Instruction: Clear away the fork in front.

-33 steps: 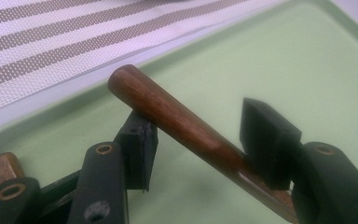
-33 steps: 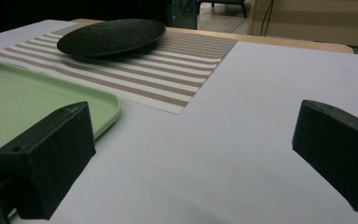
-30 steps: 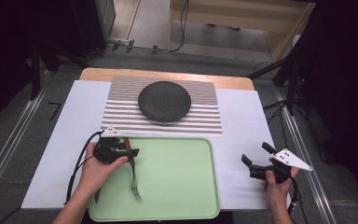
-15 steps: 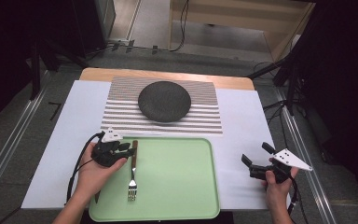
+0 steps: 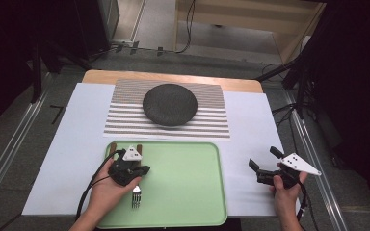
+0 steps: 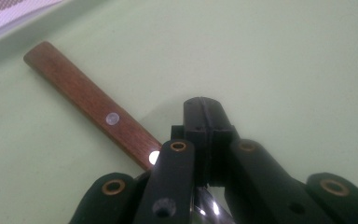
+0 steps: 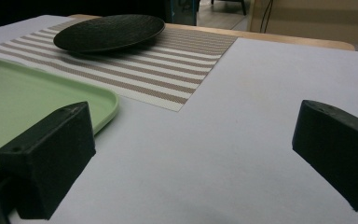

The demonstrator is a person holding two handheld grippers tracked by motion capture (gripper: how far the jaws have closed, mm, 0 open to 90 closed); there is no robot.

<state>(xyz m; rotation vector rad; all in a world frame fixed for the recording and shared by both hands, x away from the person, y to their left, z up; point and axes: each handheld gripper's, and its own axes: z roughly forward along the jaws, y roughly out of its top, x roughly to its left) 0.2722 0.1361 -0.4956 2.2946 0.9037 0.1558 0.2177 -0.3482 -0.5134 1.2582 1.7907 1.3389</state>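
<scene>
A fork with a wooden handle (image 6: 91,103) lies lengthwise on the left part of the green tray (image 5: 188,192). Its tines (image 5: 136,198) point toward the person and its handle end (image 5: 139,151) points away. My left gripper (image 5: 137,172) sits over the fork's middle. In the left gripper view its jaws are pressed together, with bright metal showing between them low down. My right gripper (image 5: 264,158) is held over the white sheet to the right of the tray. Its fingers (image 7: 51,154) stand wide apart with nothing between them.
A dark round plate (image 5: 169,104) rests on a striped placemat (image 5: 212,126) beyond the tray. A white sheet (image 5: 250,120) covers the table top. The wooden table edge (image 5: 173,77) runs along the far side, with floor and cables past it.
The fork swung from a slant to lie straight along the tray. My left gripper slid a little toward the person and to the right over it. The right gripper stayed where it was.
</scene>
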